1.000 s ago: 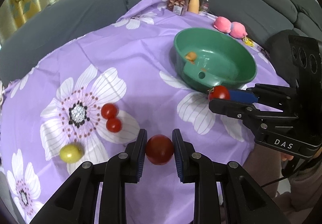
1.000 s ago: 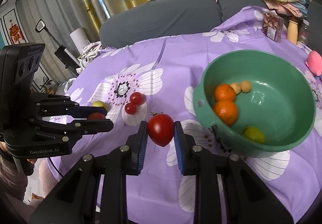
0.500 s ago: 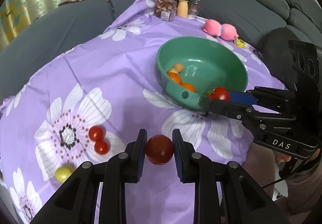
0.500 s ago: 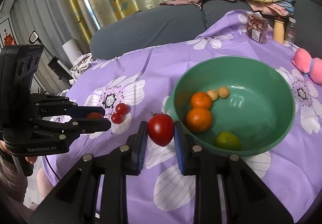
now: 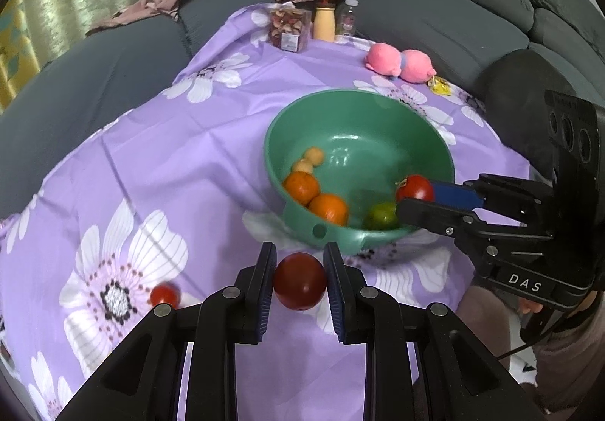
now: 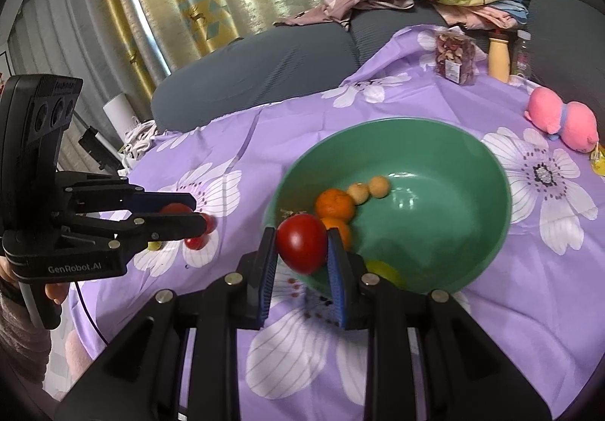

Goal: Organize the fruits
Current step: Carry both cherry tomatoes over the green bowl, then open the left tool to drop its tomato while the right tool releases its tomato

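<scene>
- The left hand-held gripper (image 5: pixel 298 286) is pinching a dark red tomato (image 5: pixel 300 286) between its blue pads, above the purple flowered cloth (image 5: pixel 170 163) and just in front of the green bowl (image 5: pixel 435 141).
- The right hand-held gripper (image 6: pixel 301 249) is pinching another red tomato (image 6: pixel 301 248), which hangs over the near rim of the bowl.
- Inside the bowl lie two oranges (image 5: pixel 315 198), two small pale yellow fruits (image 5: pixel 309 160) and one green fruit (image 5: pixel 380 216).
- Small red tomatoes (image 6: pixel 202 232) remain on the cloth by the big white flower print, well apart from the bowl; one yellow-green fruit is partly hidden behind the left hand-held gripper in the right wrist view.
- A pink plush toy (image 5: pixel 399 61), a snack packet (image 5: pixel 289 29) and a bottle (image 5: pixel 324 24) stand at the far edge of the cloth.
</scene>
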### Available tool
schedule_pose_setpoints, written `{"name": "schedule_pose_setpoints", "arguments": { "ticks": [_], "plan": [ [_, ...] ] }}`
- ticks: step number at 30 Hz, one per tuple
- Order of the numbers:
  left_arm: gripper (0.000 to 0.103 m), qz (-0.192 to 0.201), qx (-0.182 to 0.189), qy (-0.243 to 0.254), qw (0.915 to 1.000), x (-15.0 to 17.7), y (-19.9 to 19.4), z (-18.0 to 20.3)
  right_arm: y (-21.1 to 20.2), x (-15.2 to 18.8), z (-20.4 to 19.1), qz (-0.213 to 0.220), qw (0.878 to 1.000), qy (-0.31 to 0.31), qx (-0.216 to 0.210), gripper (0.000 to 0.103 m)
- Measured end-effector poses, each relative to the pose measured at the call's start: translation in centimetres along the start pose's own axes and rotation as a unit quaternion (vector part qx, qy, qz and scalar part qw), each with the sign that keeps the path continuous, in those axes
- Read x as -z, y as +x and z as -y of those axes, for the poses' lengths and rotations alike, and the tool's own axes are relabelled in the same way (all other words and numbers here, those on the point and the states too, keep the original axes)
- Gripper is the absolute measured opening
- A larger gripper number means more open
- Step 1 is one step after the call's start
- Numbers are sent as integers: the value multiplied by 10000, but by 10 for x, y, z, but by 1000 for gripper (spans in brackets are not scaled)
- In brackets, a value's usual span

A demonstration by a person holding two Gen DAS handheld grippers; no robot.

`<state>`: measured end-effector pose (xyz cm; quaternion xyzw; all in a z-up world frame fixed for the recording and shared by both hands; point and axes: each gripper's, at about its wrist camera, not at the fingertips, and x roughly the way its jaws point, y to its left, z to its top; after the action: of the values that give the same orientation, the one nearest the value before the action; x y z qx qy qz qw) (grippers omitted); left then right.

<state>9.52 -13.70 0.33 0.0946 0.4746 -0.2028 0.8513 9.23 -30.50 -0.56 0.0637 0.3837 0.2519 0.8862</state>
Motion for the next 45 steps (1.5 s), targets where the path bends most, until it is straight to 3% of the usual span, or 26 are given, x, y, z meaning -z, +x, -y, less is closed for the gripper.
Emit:
{"name": "schedule_pose_setpoints", "arguments": {
  "ticks": [20,45],
  "plan": [
    [26,-137,229,273,9993,-39,33,22,4,-1,34,81,9993,300,186,26],
    [26,-486,416,355,9973,-49,70,33,12,-3,50,50,9986,446,279,26]
  ]
}}
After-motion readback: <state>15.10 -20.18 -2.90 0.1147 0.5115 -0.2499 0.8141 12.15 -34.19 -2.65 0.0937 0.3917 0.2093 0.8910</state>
